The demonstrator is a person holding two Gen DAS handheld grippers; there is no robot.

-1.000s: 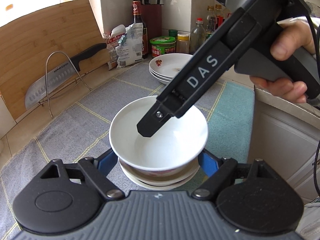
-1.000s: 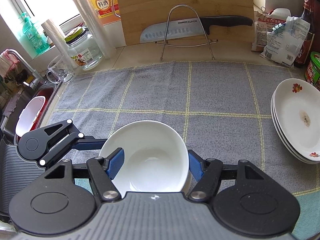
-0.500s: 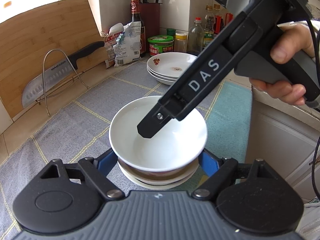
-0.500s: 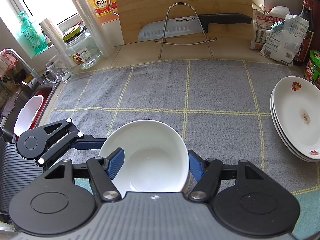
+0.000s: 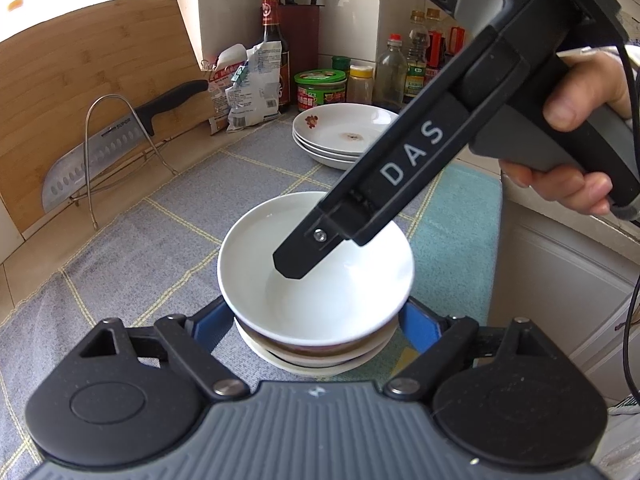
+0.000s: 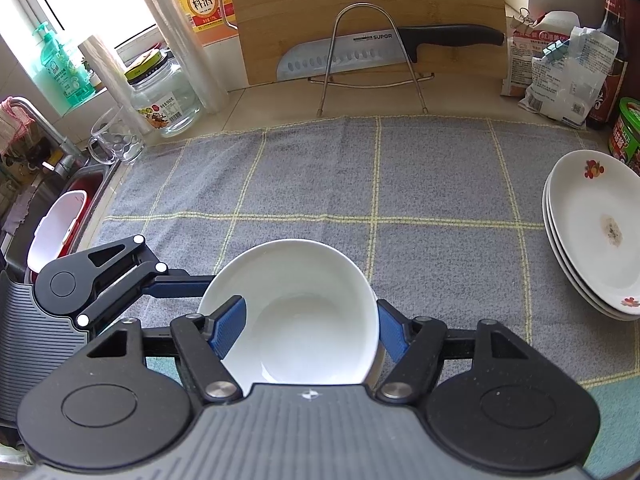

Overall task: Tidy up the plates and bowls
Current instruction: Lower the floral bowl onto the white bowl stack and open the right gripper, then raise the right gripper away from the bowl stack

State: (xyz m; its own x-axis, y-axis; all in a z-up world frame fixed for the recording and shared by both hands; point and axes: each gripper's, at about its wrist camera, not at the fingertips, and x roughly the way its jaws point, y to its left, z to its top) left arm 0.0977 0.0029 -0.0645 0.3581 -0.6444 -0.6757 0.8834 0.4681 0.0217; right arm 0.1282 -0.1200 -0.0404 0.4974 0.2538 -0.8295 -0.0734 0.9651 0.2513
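A white bowl (image 5: 316, 276) sits atop a stack of bowls (image 5: 316, 354) on the grey checked cloth (image 6: 360, 184) covering the desk. The left hand-held gripper (image 5: 316, 320) straddles it, jaws opening, blue pads beside the stack. The right hand-held gripper (image 6: 308, 328) clamps the bowl's near wall, one finger inside, one outside. At two o'clock, well apart, stacked plates (image 6: 592, 236) rest before a cutting board (image 6: 360, 16).

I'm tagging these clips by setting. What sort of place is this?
Most likely a home kitchen counter: a knife against a cutting board, sauce bottles by the wall, and a sink at the edge.
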